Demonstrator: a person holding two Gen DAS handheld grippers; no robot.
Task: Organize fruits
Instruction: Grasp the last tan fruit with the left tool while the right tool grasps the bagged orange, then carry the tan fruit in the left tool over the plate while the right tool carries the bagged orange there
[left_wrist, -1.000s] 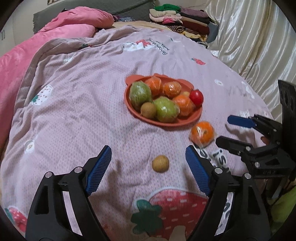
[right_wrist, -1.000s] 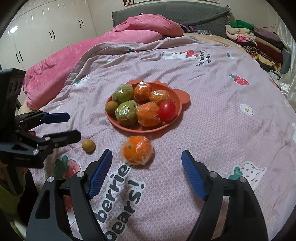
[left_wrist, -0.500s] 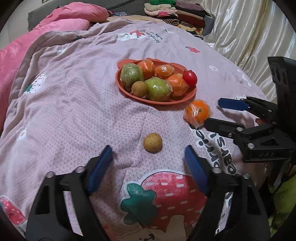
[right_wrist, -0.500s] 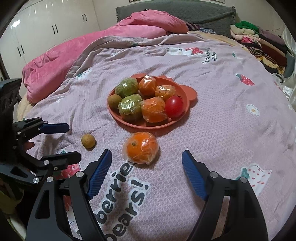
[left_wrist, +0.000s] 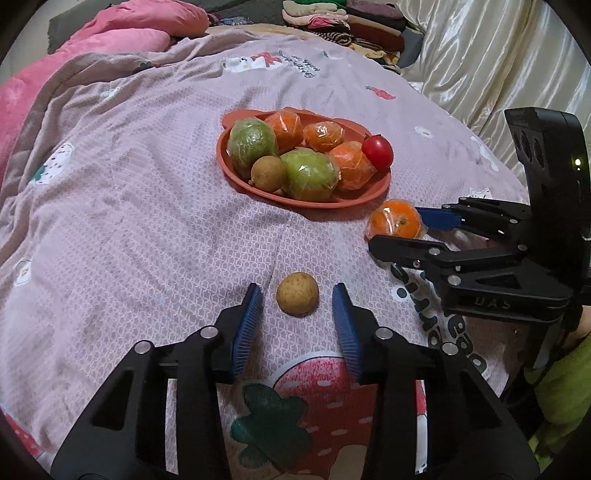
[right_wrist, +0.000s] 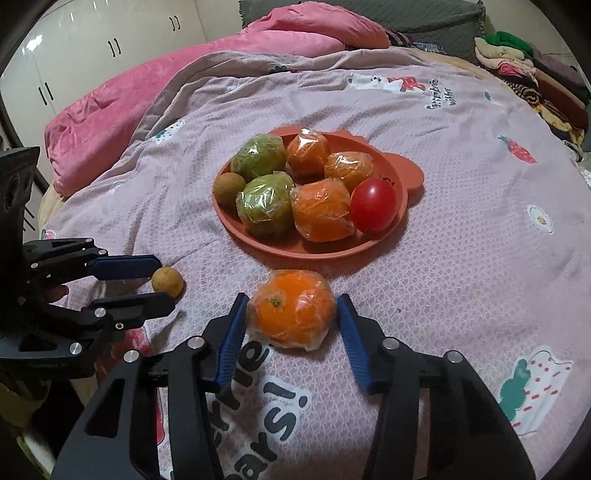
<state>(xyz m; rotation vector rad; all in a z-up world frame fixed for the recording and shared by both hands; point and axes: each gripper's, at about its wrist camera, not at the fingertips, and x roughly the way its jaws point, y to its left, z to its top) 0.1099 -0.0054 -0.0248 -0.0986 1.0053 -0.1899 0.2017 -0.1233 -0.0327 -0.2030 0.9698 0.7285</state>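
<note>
A small brown round fruit (left_wrist: 297, 293) lies on the bedspread between the blue pads of my left gripper (left_wrist: 295, 299). Its jaws are closing, and a gap shows on each side of the fruit. My right gripper (right_wrist: 291, 306) is closing around a plastic-wrapped orange (right_wrist: 291, 310), and its pads meet the wrapper on both sides. The orange (left_wrist: 395, 221) rests on the cover just in front of the orange-red plate (right_wrist: 406, 173). That plate (left_wrist: 225, 147) holds two wrapped green fruits, three wrapped oranges, a brown fruit and a red tomato.
The bed carries a mauve printed bedspread (left_wrist: 129, 221). A pink duvet (right_wrist: 184, 74) is bunched at the far left and folded clothes (right_wrist: 524, 62) are stacked at the far right. A cream curtain (left_wrist: 480, 66) hangs to the right. White cupboards (right_wrist: 74, 55) stand beyond the bed.
Both grippers have narrowed from wide open. The left pads now flank the brown fruit closely. The right gripper came forward and down and its pads have reached the wrapped orange.
</note>
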